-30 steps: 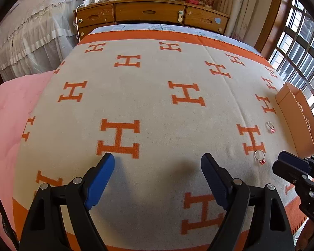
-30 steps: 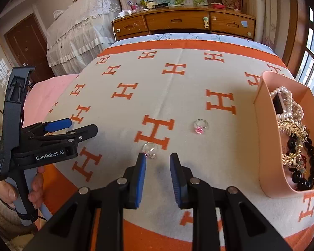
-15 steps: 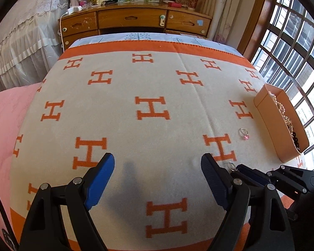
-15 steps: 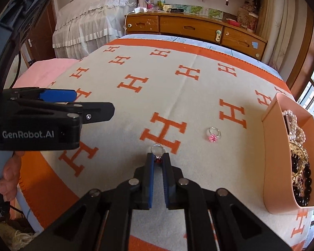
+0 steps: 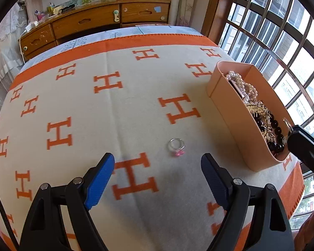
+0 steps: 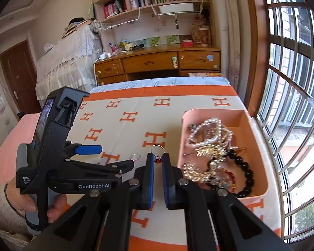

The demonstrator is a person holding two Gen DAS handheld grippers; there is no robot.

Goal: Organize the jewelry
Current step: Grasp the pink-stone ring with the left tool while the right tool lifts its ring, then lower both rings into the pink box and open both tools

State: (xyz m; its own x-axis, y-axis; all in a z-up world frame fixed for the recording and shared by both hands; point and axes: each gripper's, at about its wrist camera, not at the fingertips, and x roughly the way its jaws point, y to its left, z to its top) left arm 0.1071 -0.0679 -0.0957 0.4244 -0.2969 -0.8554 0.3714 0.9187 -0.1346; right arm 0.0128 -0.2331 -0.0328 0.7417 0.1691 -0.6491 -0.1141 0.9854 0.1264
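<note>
- Our right gripper (image 6: 158, 163) has its blue pads pinched on a small silver ring with a red stone (image 6: 157, 149); the band sticks up above the fingertips, lifted clear of the blanket.
- The jaws have just been closing, and the ring sits clamped between them.
- That ring hangs just left of the peach-pink open jewellery box (image 6: 259, 194), near its left wall and not yet over it.
- The box stands on the cream blanket with orange H letters (image 5: 136, 108), near the window side of the bed.
- Inside the box we see a pearl strand (image 6: 207, 131), gold chains (image 6: 209, 152) and a black bead bracelet (image 6: 246, 173) tangled together.
- Our left gripper (image 5: 158, 170) is spread wide, nothing between the blue fingers (image 5: 99, 176), hovering over the blanket.
- A second silver ring with a pink stone (image 5: 176, 146) lies flat on the blanket just ahead of the left gripper's tips, well left of the box.
- A hand (image 6: 29, 202) wraps the left gripper's grey handle.
- Behind the bed stands a wooden dresser with drawers (image 6: 157, 62).
</note>
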